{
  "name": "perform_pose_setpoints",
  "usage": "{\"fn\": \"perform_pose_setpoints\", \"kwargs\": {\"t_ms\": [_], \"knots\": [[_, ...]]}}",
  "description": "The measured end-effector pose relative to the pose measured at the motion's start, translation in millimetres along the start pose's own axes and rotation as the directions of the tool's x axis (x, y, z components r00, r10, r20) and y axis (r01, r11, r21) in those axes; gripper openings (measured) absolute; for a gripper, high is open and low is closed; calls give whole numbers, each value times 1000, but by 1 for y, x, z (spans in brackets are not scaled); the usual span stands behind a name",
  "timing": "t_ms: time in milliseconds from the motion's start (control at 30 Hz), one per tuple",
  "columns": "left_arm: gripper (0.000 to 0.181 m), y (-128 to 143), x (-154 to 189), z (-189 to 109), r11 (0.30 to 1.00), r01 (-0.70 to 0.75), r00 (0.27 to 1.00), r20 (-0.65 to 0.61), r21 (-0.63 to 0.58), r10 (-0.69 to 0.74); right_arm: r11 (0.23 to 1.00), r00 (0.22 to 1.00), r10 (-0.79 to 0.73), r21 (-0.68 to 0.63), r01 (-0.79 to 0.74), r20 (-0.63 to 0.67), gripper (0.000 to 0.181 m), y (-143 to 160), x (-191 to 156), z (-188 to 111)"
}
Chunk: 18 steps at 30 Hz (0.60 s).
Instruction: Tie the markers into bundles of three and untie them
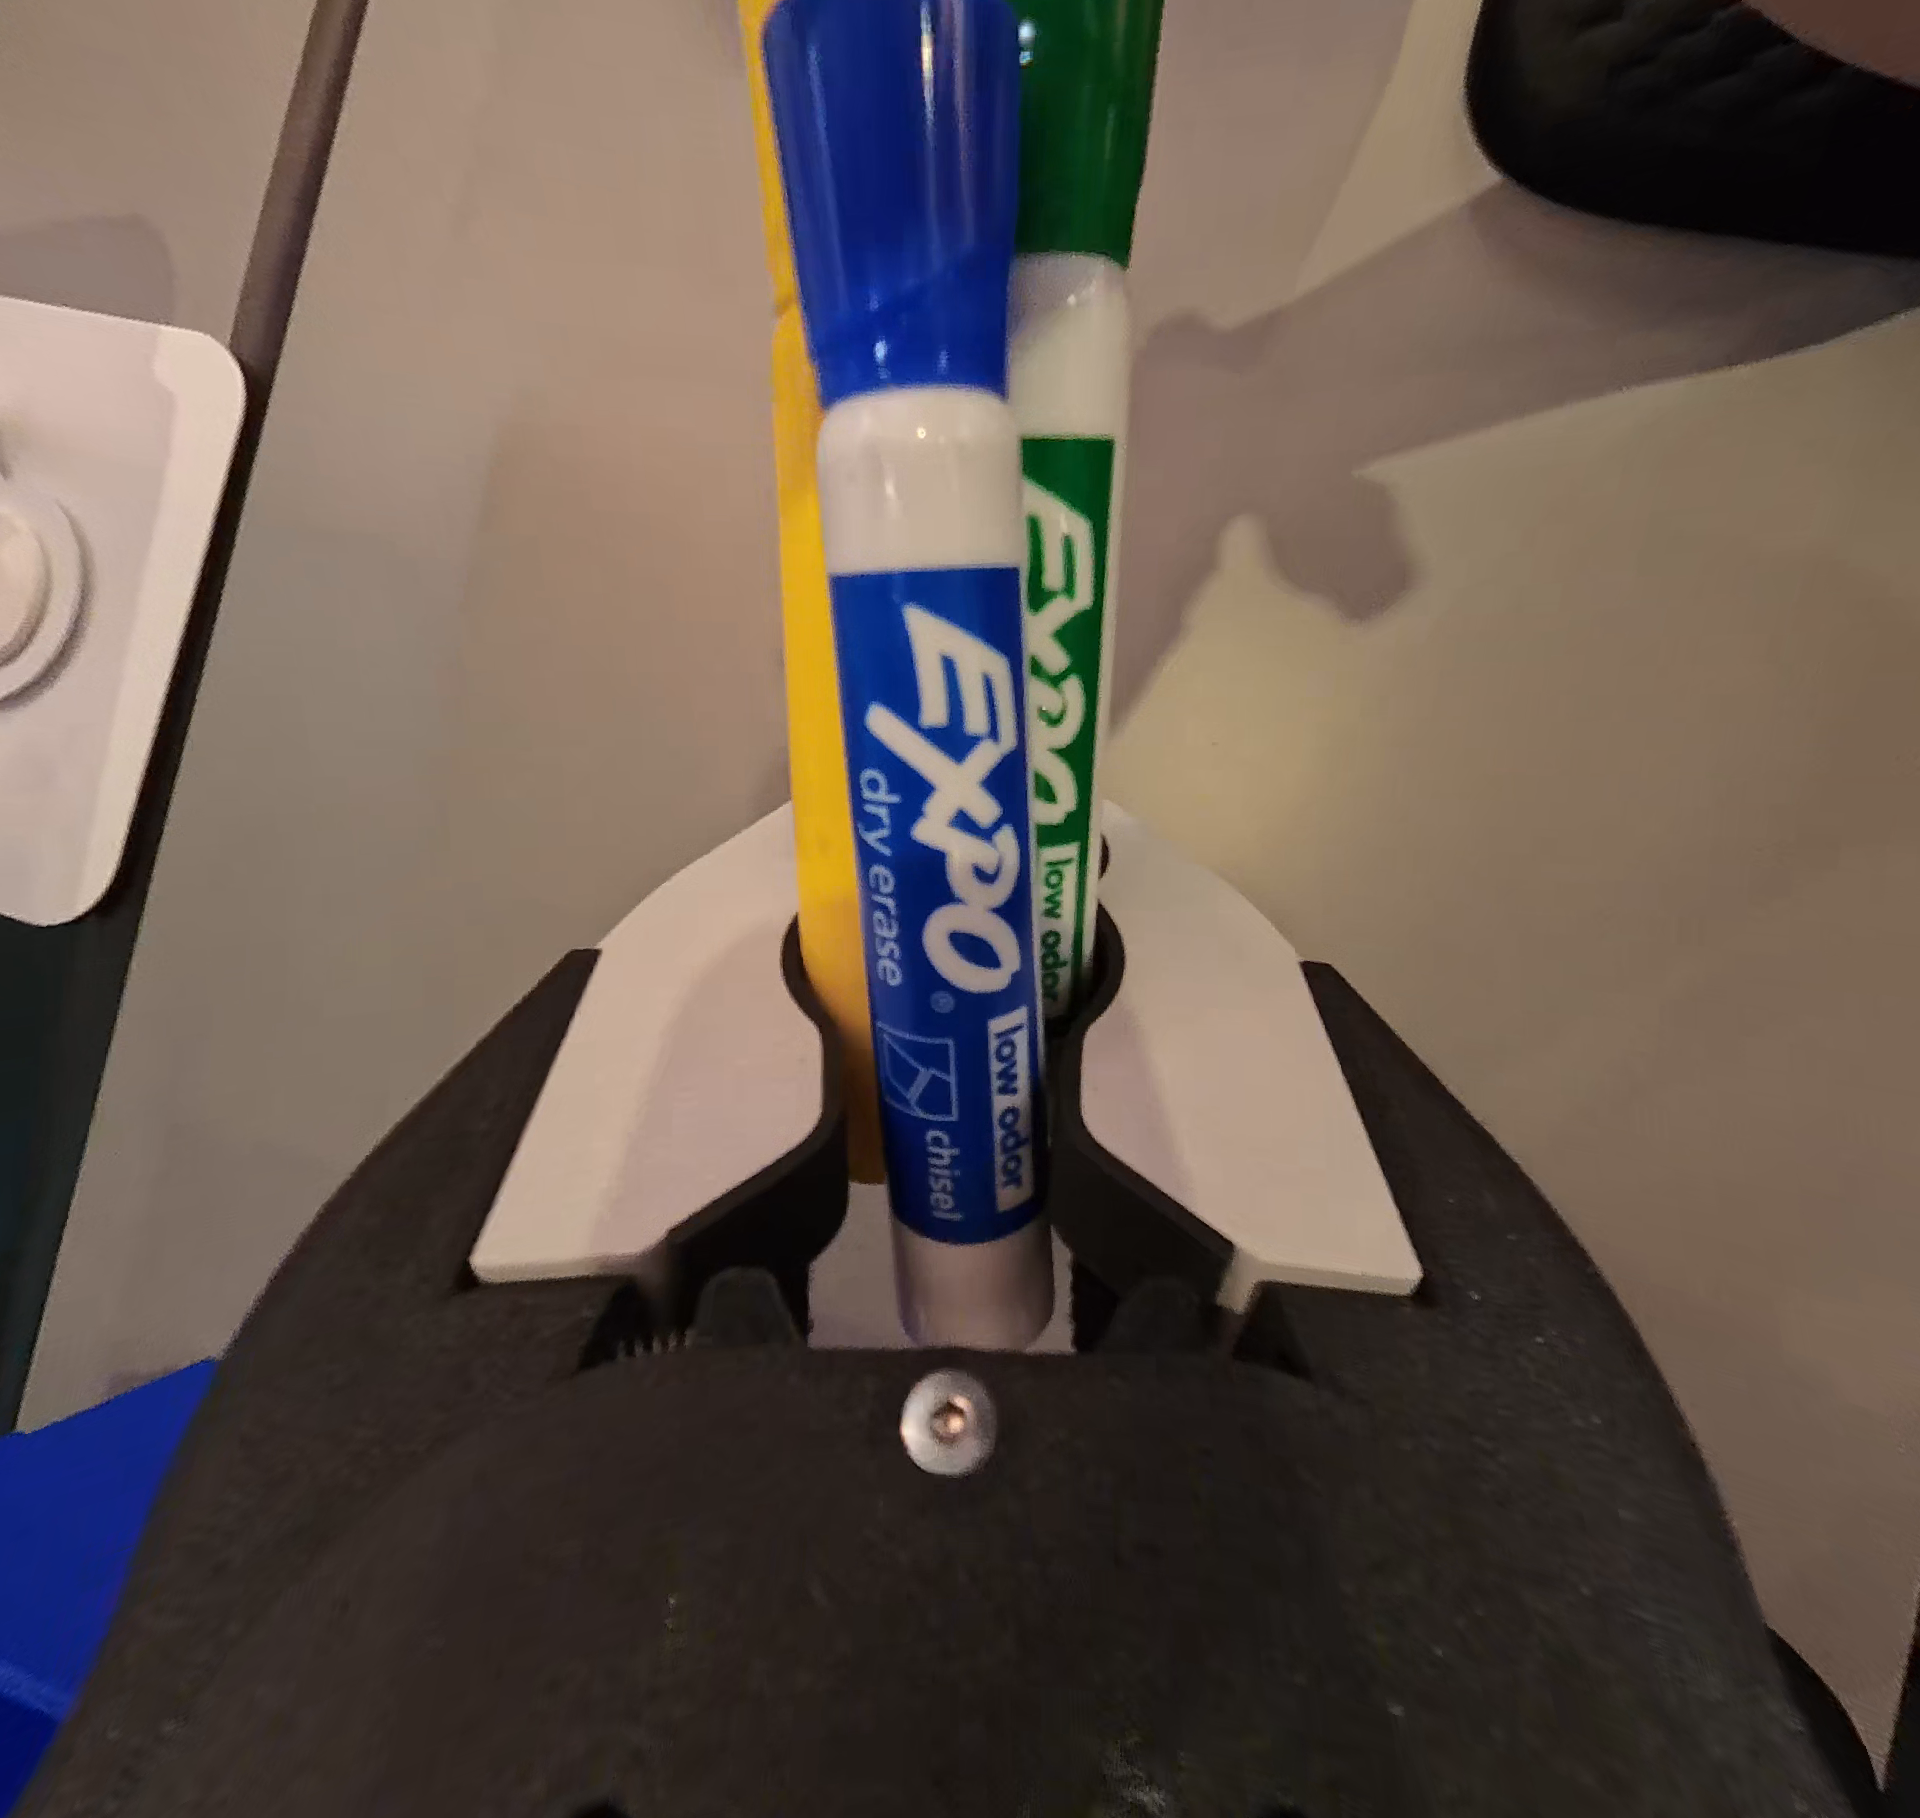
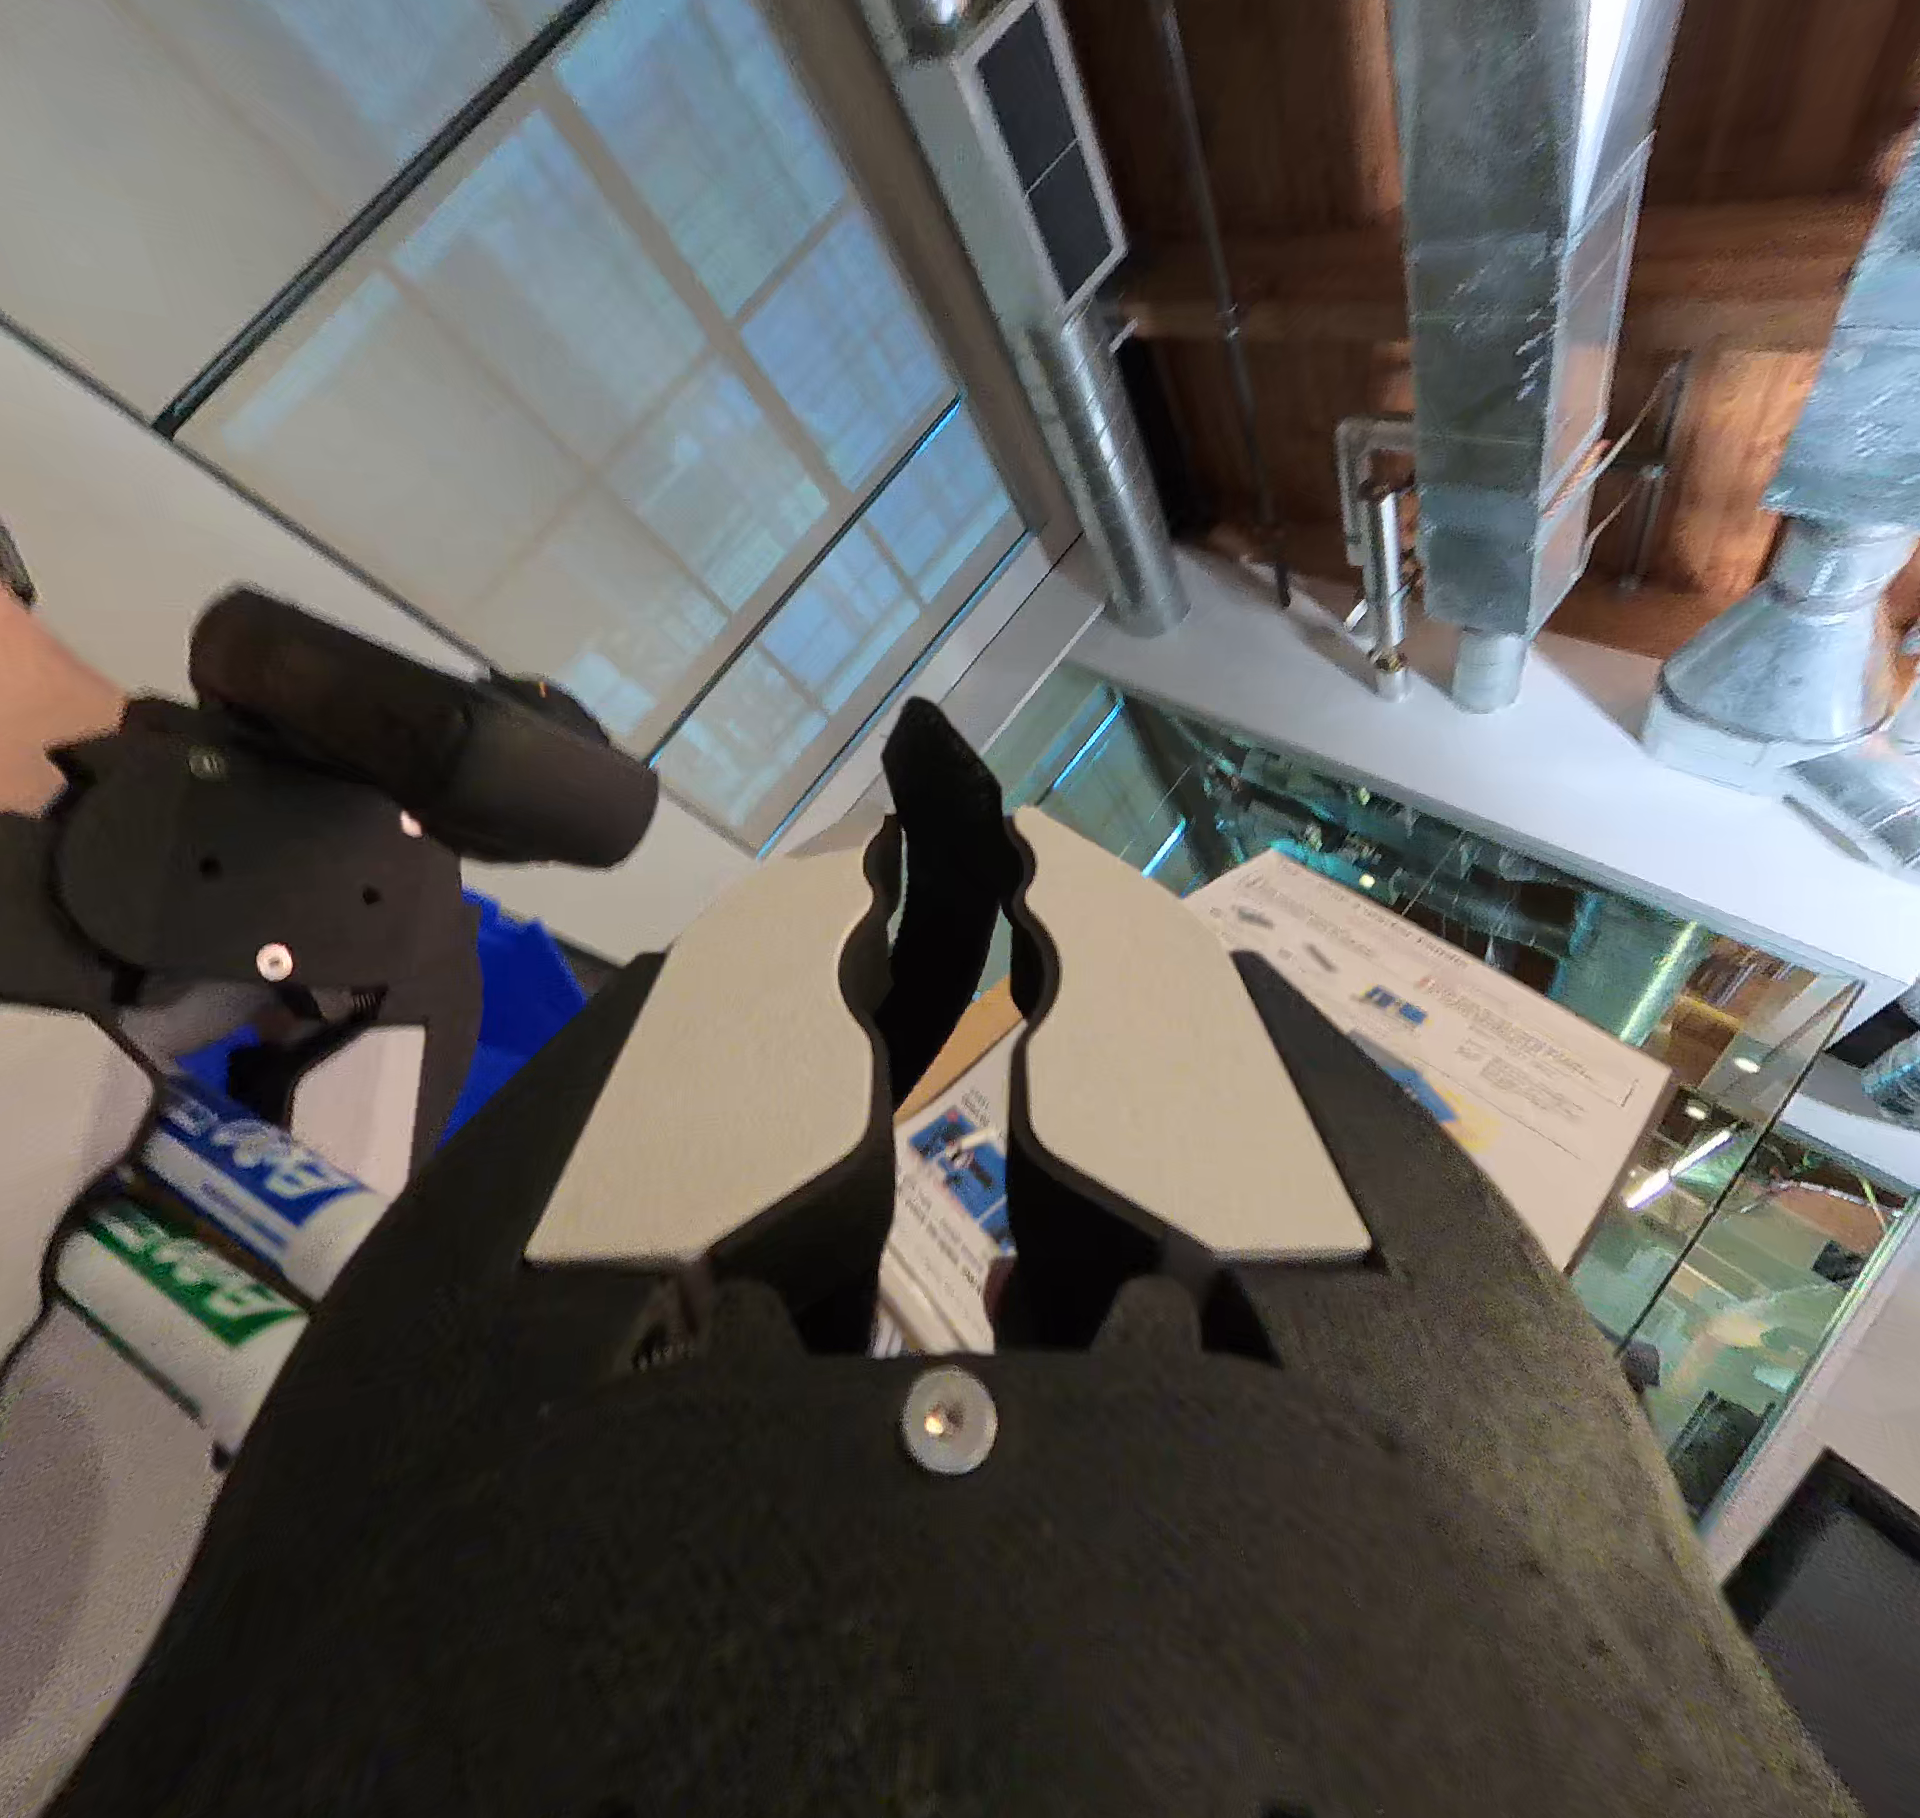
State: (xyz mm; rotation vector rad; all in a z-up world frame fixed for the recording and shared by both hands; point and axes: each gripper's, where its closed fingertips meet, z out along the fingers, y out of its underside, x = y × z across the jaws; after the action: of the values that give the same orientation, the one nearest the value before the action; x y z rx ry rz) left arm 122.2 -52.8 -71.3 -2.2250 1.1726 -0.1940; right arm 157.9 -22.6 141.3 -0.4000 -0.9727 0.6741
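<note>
My left gripper (image 1: pixel 951 947) is shut on three markers held side by side, caps pointing away from me: a blue marker (image 1: pixel 914 542) in front, a yellow marker (image 1: pixel 805 625) behind it on the left and a green marker (image 1: pixel 1070 480) on the right. My right gripper (image 2: pixel 945 864) is shut on a black strap (image 2: pixel 940 781) whose curved end sticks out past the fingertips. In the right wrist view the left gripper (image 2: pixel 312 1041) shows at the left, with the blue marker (image 2: pixel 260 1192) and the green marker (image 2: pixel 177 1285) in it. No band shows around the markers.
A pale table (image 1: pixel 1455 833) lies under the markers. A white plate-like part (image 1: pixel 94 625) and a dark strip (image 1: pixel 301 158) are at the left, a blue bin (image 1: pixel 83 1519) at the lower left, a black chair (image 1: pixel 1683 106) at the upper right. The right wrist view tilts up at windows (image 2: pixel 623 366) and ceiling ducts (image 2: pixel 1507 262). My right fingertips sit around 20 centimeters from my left ones.
</note>
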Motion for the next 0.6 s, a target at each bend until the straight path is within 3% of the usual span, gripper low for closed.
{"fn": "perform_pose_setpoints", "kwargs": {"t_ms": [133,300,600], "knots": [[44,-1,9,-1,1000,-13,1000,-23,-5,13,999,987,21,-32,-17,161,19,12,-25,6],[44,-2,10,-5,1000,16,999,-33,18,-16,998,968,-54,-28,63,244,19,8,-44,1],[43,-3,0,-15,999,28,1000,6,25,-28,998,907,-46,-22,61,419,19,-5,-78,-13]]}}
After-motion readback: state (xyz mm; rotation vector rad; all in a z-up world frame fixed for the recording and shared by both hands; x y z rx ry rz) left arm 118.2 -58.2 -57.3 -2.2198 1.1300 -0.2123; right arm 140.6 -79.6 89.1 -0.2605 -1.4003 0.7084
